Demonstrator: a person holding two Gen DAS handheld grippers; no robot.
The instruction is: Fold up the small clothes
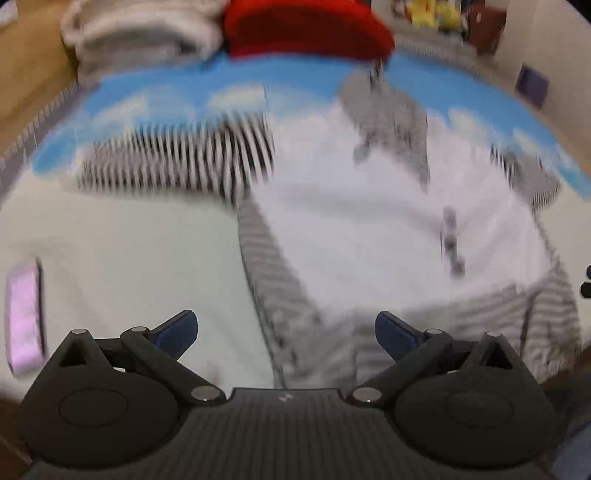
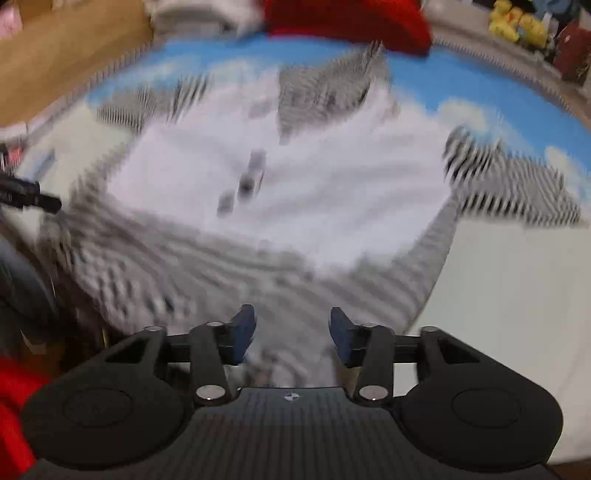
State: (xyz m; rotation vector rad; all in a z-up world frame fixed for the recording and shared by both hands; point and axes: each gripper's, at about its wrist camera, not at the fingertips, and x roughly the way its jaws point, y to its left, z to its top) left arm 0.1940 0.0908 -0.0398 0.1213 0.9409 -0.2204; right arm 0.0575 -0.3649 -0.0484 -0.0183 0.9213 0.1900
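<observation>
Left claw: left gripper (image 1: 286, 334) sits nearest the lens, blue pads spread as wide as they go, nothing between them, only striped cloth lying below.
Right claw: right gripper (image 2: 292, 338) has its pads apart too, narrower than the left, bare of cloth, the striped hem just underneath.
Shirt: white shirt with striped sleeves (image 1: 369, 221) lies spread in the middle of the mat (image 1: 122, 236), hem toward both claws, collar toward the far blue edge, one sleeve (image 1: 177, 162) thrown out to the side.
State of fold: looks not yet finished, the body is flat and both sleeves stick out.
Risk one: hem is rumpled near the right claw, so a pinch there could catch two layers and drag the whole shirt instead of turning one edge.
Risk two: heavy blur in both views, so a quick close may miss the edge entirely.
Risk three: red cloth (image 1: 306, 29) and folded pale pile (image 1: 140, 40) crowd the far edge; a long fold forward could land on them.
Near-edge clutter: pink phone (image 1: 24, 314) lies by the left edge.
Open room: pale mat either side of the shirt is free for sleeve folds.
</observation>
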